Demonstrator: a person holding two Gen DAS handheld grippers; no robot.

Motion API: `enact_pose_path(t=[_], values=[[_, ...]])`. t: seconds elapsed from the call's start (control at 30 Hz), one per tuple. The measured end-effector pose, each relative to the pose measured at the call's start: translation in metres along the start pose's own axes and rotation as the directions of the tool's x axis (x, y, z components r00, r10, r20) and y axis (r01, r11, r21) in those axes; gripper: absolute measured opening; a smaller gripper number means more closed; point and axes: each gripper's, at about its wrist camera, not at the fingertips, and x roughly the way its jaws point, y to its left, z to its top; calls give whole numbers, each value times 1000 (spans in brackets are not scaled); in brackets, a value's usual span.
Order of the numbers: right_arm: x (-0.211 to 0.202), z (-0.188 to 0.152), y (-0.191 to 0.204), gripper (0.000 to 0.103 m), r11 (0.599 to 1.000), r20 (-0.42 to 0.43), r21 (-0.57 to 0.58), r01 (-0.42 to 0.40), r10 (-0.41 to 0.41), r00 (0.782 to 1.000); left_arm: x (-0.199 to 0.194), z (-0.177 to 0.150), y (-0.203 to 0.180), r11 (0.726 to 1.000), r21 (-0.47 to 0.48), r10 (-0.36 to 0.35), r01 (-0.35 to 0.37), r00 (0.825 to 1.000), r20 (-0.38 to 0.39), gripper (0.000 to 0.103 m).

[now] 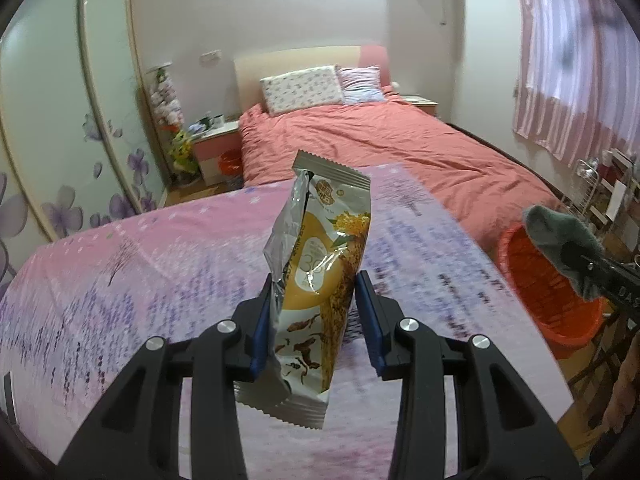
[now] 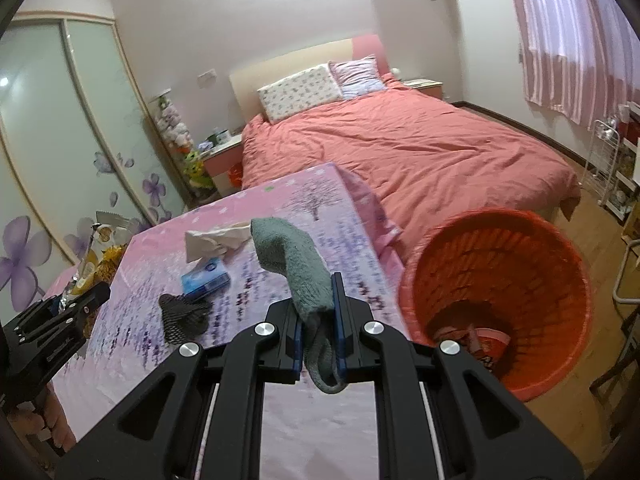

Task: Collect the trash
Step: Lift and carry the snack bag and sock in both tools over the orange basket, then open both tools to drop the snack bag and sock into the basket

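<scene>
My left gripper [image 1: 314, 284] is shut on a yellow and silver snack wrapper [image 1: 320, 264] and holds it upright above the pink table [image 1: 120, 280]. My right gripper [image 2: 316, 292] is shut on a grey-green sock [image 2: 292, 260], held over the table's right edge beside the orange basket [image 2: 500, 272]. The sock [image 1: 560, 236] and basket [image 1: 532, 280] also show at the right of the left wrist view. The left gripper with the wrapper [image 2: 92, 268] shows at the far left of the right wrist view.
On the table lie a crumpled tissue [image 2: 218, 240], a blue packet [image 2: 206, 278] and a black mesh piece [image 2: 182, 316]. The basket holds some wrappers at its bottom [image 2: 476, 340]. A bed with a salmon cover [image 2: 400, 152] stands behind. A wire rack [image 2: 608, 168] is at the right wall.
</scene>
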Motion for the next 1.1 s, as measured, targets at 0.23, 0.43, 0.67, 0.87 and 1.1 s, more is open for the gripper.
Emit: enact_pose_path(t=[0.23,0.43,0.67,0.87,1.1], values=[[-10,3,-34,12,998,24,52,26,-27,999,-5,12,-55,996,57,-71,70,997,15,39],[-16,5,-67,12,994,38,98,57,-61,997,-2,17,-108,982,107,-159,158,987,7,39],[-12,10,-114,12,980,36,171,103,-111,993,15,21,-172,946,147,-288,288,957,-21,39],[-5,18,-150,12,962,36,237,139,-151,988,40,24,-226,910,162,-375,382,924,-73,39],[19,16,-183,37,943,-14,297,150,-153,988,75,17,-257,900,178,-375,397,916,-143,63]])
